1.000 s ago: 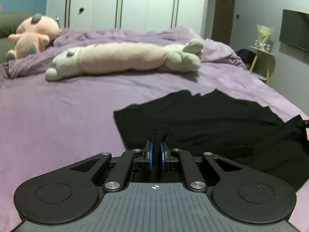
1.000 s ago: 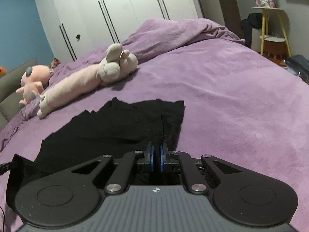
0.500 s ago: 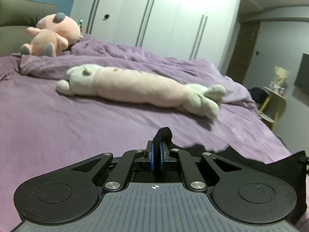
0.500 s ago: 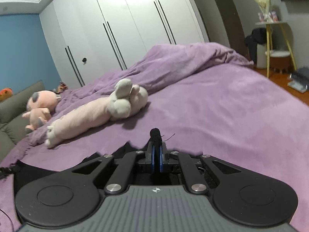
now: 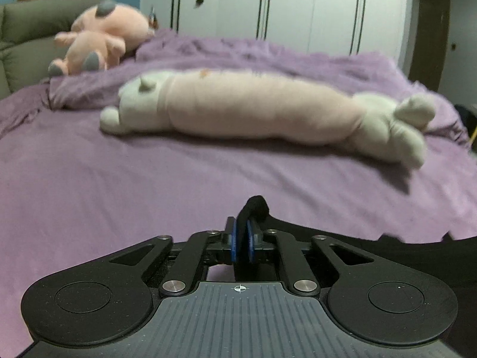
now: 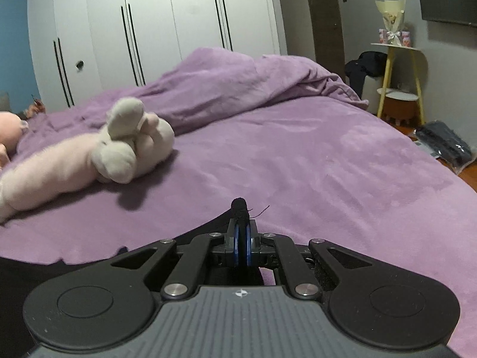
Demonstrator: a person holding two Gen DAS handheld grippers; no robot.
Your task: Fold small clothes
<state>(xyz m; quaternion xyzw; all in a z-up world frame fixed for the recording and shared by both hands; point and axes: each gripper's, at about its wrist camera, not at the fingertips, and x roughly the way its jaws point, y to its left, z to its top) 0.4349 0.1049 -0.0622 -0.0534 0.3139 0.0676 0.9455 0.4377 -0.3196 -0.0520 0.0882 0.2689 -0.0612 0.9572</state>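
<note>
A black garment [image 5: 372, 238] is held up off the purple bed [image 5: 119, 179] between both grippers. My left gripper [image 5: 242, 232] is shut on one corner of it; a black tuft pokes out above the blue pads. My right gripper [image 6: 242, 232] is shut on another corner of the garment [image 6: 44, 265], with a tuft and a loose thread above the pads. Most of the cloth hangs below the grippers and is hidden by their bodies.
A long pink and white plush [image 5: 253, 110] lies across the bed ahead; it also shows in the right wrist view [image 6: 89, 161]. A pink plush [image 5: 101, 35] sits at the back left. A bunched blanket [image 6: 238, 83], white wardrobes [image 6: 149, 29] and a yellow side table [image 6: 399, 83] stand beyond.
Both grippers lifted the black garment off the bed and carried it forward toward the long plush. The spread cloth has left view, leaving only its held edges.
</note>
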